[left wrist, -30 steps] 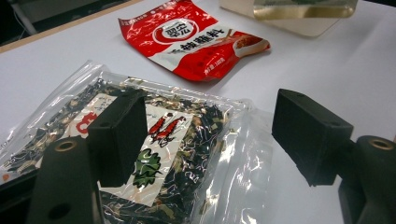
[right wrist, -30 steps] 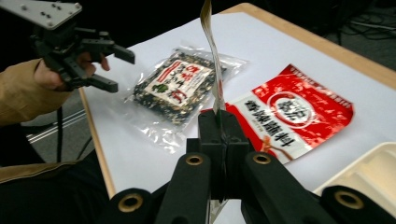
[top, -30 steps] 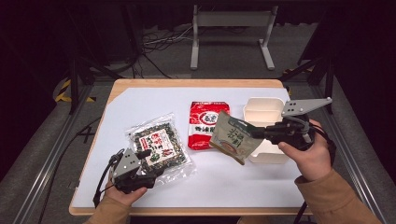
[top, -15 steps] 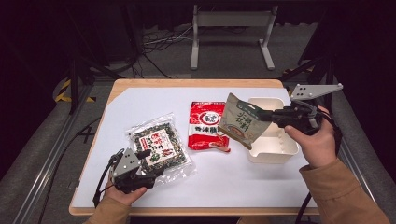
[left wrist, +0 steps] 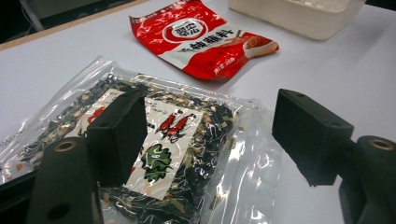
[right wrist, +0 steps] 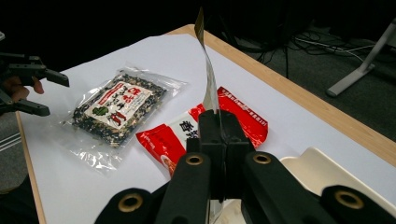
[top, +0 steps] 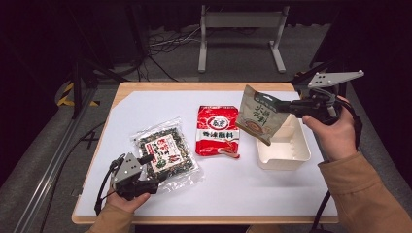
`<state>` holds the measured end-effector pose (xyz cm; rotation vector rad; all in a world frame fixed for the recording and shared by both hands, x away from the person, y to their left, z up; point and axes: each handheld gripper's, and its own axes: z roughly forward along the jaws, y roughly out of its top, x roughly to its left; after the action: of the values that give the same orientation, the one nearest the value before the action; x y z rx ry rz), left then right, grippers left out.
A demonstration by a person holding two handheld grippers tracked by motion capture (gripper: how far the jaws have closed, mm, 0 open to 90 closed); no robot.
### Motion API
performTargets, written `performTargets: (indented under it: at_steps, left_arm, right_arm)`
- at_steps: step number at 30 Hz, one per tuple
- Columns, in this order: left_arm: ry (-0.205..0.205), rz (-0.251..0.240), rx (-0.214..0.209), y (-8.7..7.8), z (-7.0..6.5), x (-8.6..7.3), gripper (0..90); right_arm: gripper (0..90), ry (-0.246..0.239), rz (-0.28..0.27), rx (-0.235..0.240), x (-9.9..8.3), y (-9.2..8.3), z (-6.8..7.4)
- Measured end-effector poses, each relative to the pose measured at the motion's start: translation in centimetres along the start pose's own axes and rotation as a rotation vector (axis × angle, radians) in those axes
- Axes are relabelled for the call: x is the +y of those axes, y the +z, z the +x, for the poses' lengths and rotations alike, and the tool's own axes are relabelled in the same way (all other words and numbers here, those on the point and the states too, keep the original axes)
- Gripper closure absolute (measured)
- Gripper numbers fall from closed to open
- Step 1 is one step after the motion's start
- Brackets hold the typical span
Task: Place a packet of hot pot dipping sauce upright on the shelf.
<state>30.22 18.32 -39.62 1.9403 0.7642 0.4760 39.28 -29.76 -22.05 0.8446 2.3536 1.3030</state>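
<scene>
While the right hand-held gripper (top: 284,105) pinches the green seasoning pouch (top: 257,115) by its edge above the white tray (top: 287,154) at 3 o'clock, it could slip — the left hand-held gripper (top: 151,171) gapes, empty

The counter (top: 160,104) has a white top with a wooden edge. On it lie 2 packets well apart from the tray: a clear seaweed bag (top: 165,154) near the front left, and a red packet (top: 217,131) at the middle, just beside the white tray (top: 291,155) on the right. A tan pouch (top: 256,115) hangs upright above the tray's near-left corner. Behind the counter, on the grey floor (top: 175,68), stand a metal frame (top: 240,22) and some cables (top: 167,43).
</scene>
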Motion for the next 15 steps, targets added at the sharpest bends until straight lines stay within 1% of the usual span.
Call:
performTargets:
  at_steps: [1,7,13,15]
  left_arm:
    - [-0.004,0.000,0.004,-0.1,0.1,0.0,27.2]
    - [-0.028,-0.011,0.020,-0.4,0.7,-0.2,27.2]
    - [-0.043,-0.026,0.046,-0.5,1.7,-0.2,27.2]
    - [-0.057,-0.030,0.047,-0.6,2.0,-0.3,27.2]
  right_arm:
    - [89.9,0.005,-0.001,-0.003,0.1,0.0,-0.2]
    - [89.9,-0.006,0.007,-0.029,0.7,-0.1,-1.2]
    - [89.8,-0.004,0.012,-0.057,1.2,-0.1,-2.3]
    - [89.8,-0.014,0.016,-0.064,1.4,-0.1,-2.7]
